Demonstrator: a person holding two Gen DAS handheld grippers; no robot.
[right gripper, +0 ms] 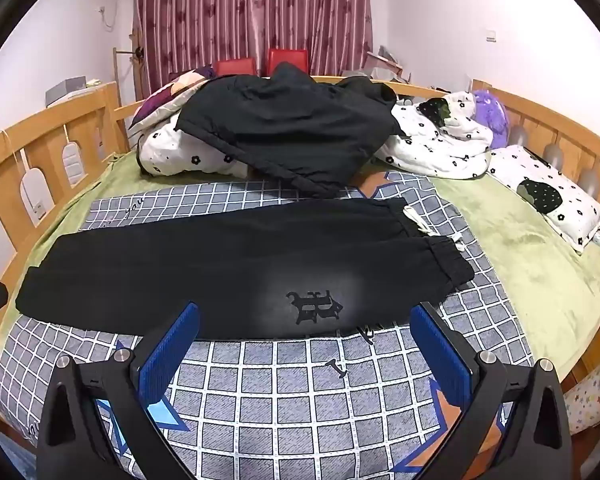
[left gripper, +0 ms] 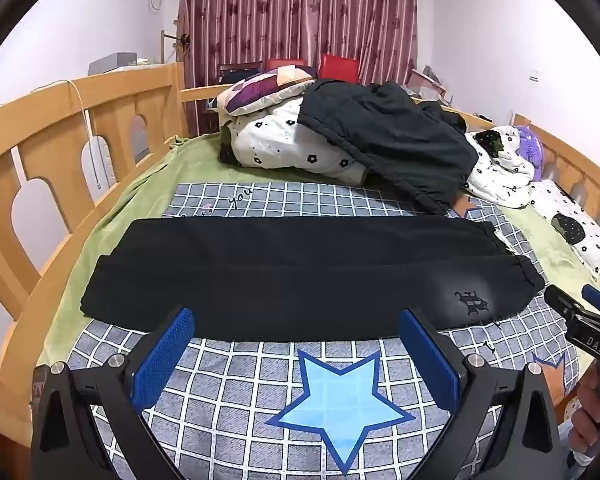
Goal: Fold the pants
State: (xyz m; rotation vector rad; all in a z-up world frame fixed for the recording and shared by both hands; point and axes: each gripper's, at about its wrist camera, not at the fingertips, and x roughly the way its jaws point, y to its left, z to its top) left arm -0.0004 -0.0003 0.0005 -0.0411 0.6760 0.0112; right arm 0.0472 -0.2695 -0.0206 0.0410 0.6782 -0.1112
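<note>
Both hand-held grippers, left (left gripper: 296, 344) and right (right gripper: 304, 340), hang spread wide with nothing in them, just short of the near edge of the black pants (left gripper: 292, 276). I see the pants lying flat across the checked blanket (left gripper: 236, 392) on the bed, legs laid one beside the other (waistband to my right), so I'd judge the lengthwise fold comes next.

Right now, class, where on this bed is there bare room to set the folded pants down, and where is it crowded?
Free: the checked blanket between the black pants and both open tools, and the green sheet right of the pants. Crowded: the far end, with the floral quilt and dark jacket.
</note>
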